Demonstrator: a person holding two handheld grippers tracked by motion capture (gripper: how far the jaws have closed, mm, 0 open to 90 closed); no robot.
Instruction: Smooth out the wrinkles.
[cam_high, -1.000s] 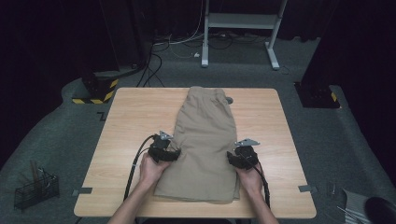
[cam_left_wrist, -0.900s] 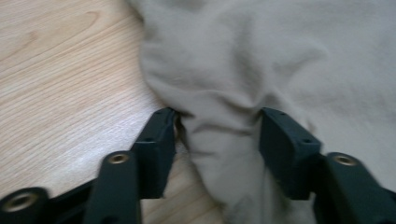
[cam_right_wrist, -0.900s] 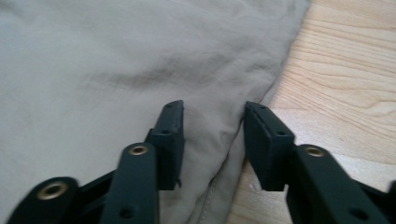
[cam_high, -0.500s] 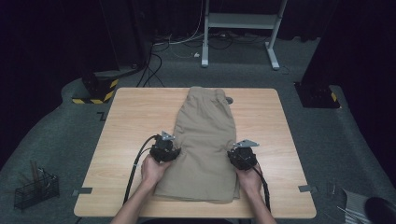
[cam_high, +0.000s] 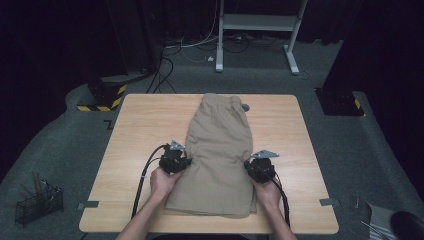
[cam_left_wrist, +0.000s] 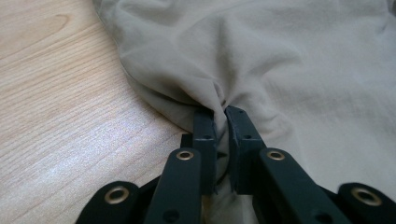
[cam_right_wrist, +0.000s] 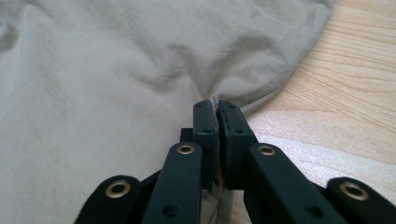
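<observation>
In the high view, folded khaki shorts (cam_high: 220, 150) were laid lengthwise down the middle of the wooden tabletop (cam_high: 140, 125). The left claw (cam_high: 176, 161) was set at the shorts' left edge and the right claw (cam_high: 260, 167) at their right edge.

In the left gripper view, the left claw (cam_left_wrist: 219, 114) had just been closing and was clamped on a bunched fold of the shorts (cam_left_wrist: 280, 60).

In the right gripper view, the right claw (cam_right_wrist: 217, 106) was pinched on the hem of the shorts (cam_right_wrist: 116, 70), beside bare tabletop (cam_right_wrist: 345, 102).
</observation>
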